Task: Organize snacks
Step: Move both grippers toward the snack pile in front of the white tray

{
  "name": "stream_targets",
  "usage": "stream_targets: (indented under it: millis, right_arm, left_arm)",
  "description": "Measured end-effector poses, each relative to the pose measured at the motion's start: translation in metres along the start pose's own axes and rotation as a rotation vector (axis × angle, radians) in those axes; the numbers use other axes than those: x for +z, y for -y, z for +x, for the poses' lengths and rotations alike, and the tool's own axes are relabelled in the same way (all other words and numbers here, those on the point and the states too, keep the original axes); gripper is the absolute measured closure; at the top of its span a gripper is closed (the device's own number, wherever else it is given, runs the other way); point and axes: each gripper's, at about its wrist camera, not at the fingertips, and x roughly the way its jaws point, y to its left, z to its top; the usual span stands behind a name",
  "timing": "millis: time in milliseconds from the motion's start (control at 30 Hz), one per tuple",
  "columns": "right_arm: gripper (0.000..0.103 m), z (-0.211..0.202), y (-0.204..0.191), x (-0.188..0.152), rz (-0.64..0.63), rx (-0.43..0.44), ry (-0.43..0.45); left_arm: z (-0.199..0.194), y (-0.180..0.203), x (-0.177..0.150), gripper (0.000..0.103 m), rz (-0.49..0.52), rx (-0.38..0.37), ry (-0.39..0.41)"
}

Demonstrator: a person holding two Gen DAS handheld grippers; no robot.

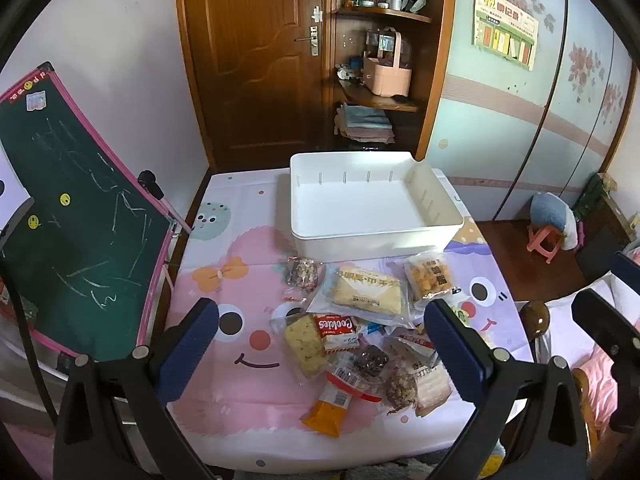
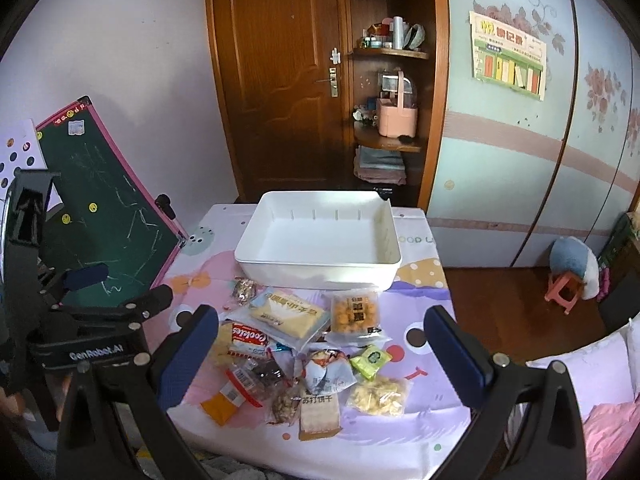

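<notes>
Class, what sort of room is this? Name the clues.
Probably a child's bedroom at home: a chalkboard easel, floral wardrobe doors, and a cartoon tablecloth under the snacks.

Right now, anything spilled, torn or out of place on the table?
Nothing spilled or visibly torn. The snack packets lie in a loose overlapping heap in front of the white bin, which holds nothing yet. Both tongs, left and right, are open and hold nothing.

Desk [image 2: 400, 436] under a cartoon cloth.
I see the white bin [image 2: 320, 270] far, snack packets [image 2: 296, 344] heaped near it.
</notes>
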Motion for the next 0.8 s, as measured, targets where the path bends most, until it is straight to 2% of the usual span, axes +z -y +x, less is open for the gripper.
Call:
stream_targets:
  millis: [167, 333, 533, 800]
  right_arm:
    - [0.000, -0.001, -0.003, 0.005, -0.027, -0.010, 0.016]
    - [0.000, 0.005, 0.003, 0.008, -0.001, 0.037, -0.008]
    - [0.000, 0.015, 0.007, 0.005, 0.021, 0.065, -0.052]
    - [0.000, 0.033, 0.011, -0.005, 0.018, 0.046, -0.090]
  left_arm:
    - [-0.007, -0.006, 0.008, 0.001, 0.000, -0.008, 0.020]
    - [-0.011, -0.007, 0.012, 0.001, 0.036, 0.036, 0.045]
    - [-0.001, -0.014, 0.013, 0.001, 0.023, 0.027, -0.005]
    - [0.017, -0.008, 0.002, 0.001, 0.061, 0.052, -0.012]
